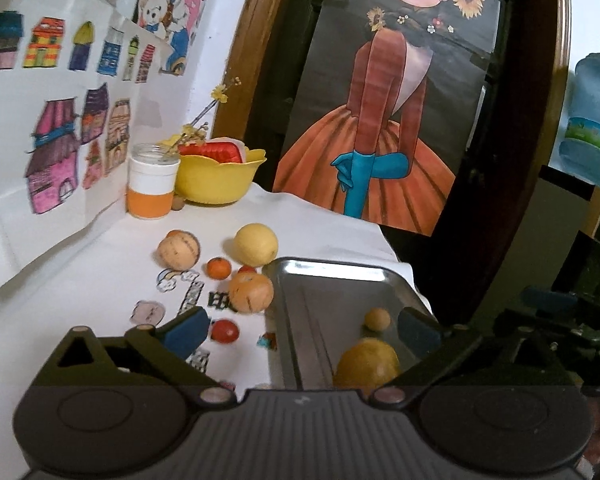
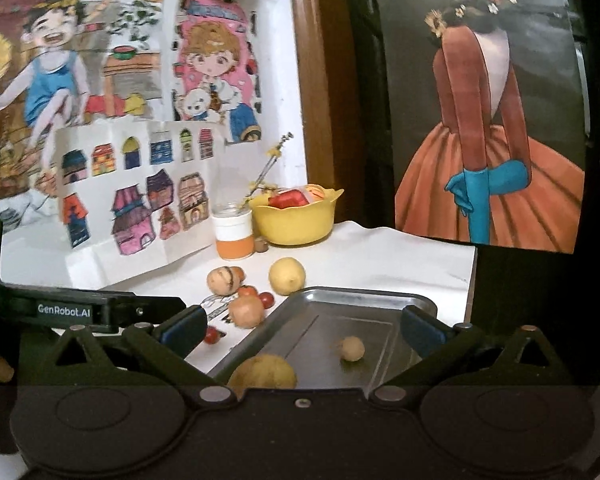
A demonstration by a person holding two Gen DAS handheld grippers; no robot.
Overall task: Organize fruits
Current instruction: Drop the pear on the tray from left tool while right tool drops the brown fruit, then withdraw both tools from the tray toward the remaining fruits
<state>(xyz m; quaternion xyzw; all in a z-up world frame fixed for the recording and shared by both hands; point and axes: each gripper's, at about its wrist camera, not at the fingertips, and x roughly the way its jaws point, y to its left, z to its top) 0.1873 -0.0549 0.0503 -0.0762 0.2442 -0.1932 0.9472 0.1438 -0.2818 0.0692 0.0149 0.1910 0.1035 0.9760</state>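
A metal tray (image 1: pixel 332 292) (image 2: pixel 384 320) lies at the table's right edge. It holds a large yellow fruit (image 1: pixel 366 366) (image 2: pixel 262 374) and a small tan fruit (image 1: pixel 377 319) (image 2: pixel 352 348). Left of the tray, on the white cloth, lie a yellow fruit (image 1: pixel 256 245) (image 2: pixel 287 275), a striped tan fruit (image 1: pixel 179 252) (image 2: pixel 224 280), an orange-tan fruit (image 1: pixel 251 291) (image 2: pixel 246 311), a small orange (image 1: pixel 219 268) and a red tomato (image 1: pixel 225 331) (image 2: pixel 211 335). My left gripper (image 1: pixel 302 332) hovers open over the tray's left rim, holding nothing. My right gripper (image 2: pixel 300 328) hangs open above the tray, also holding nothing.
A yellow bowl (image 1: pixel 220 178) (image 2: pixel 296 218) with red contents and an orange-and-white jar (image 1: pixel 153 184) (image 2: pixel 235 236) stand at the back by the wall of drawings. The table's edge drops off just right of the tray. A large poster leans behind.
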